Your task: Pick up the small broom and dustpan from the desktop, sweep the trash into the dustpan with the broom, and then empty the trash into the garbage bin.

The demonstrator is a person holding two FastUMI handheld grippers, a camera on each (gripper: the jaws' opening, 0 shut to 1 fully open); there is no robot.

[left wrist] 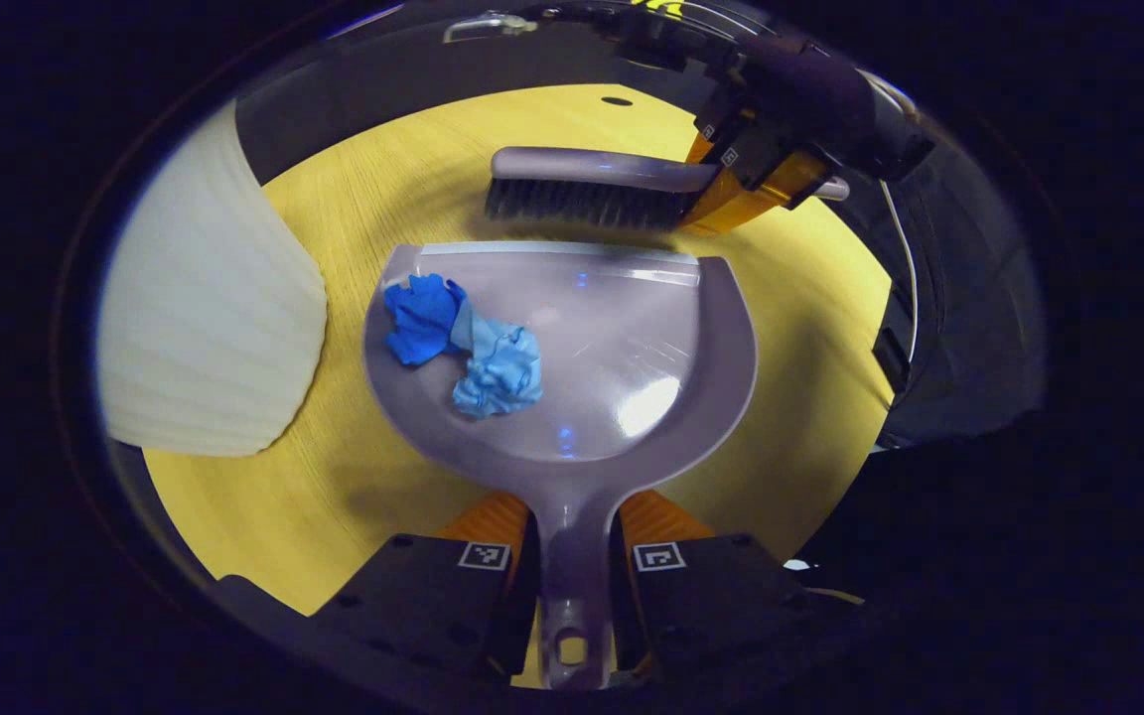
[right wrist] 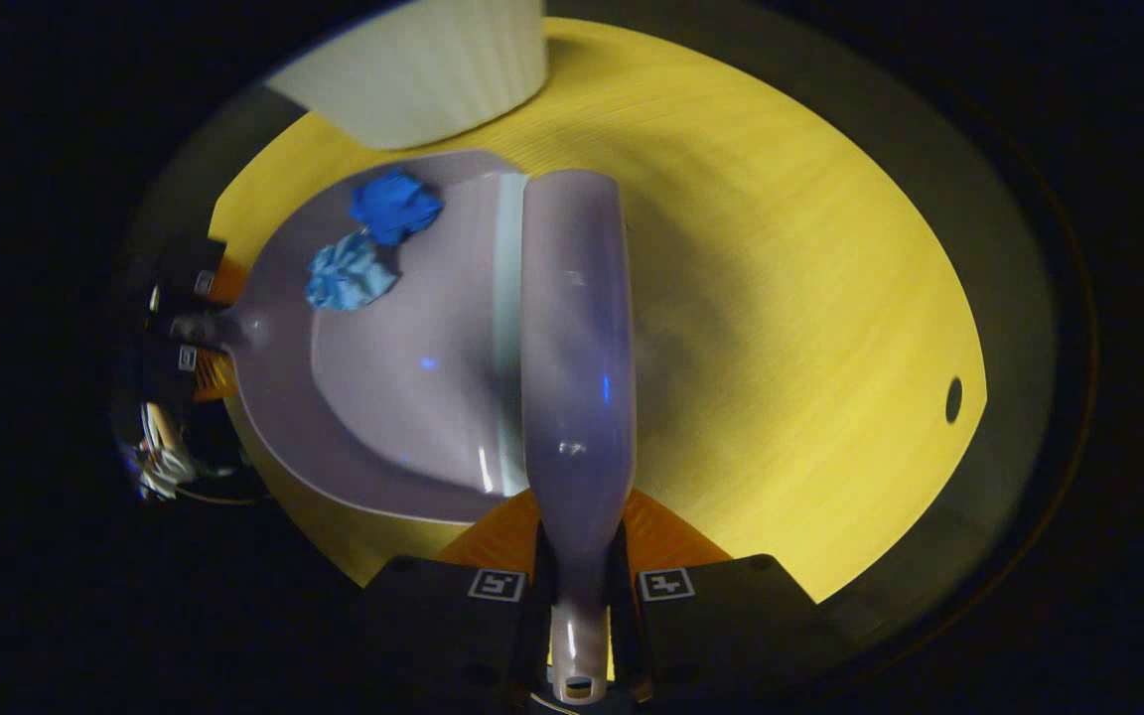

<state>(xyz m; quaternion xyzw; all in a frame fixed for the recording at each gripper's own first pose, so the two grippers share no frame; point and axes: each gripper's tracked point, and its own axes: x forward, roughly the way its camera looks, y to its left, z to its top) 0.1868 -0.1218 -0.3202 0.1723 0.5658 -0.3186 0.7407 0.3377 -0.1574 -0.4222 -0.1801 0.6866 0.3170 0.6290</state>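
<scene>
Left claw (left wrist: 572,556): both fingers were closed tight on a handle held between them, reaching forward and level above the bench. Right claw (right wrist: 577,581): both fingers were likewise clamped on a handle, pointed forward; in the left gripper view it (left wrist: 746,194) stood at upper right, angled downward.

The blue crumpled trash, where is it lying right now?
In the left gripper view the blue crumpled trash lies inside the dustpan, on its left half, near the white garbage bin; the broom is beyond the pan's front edge.
</scene>
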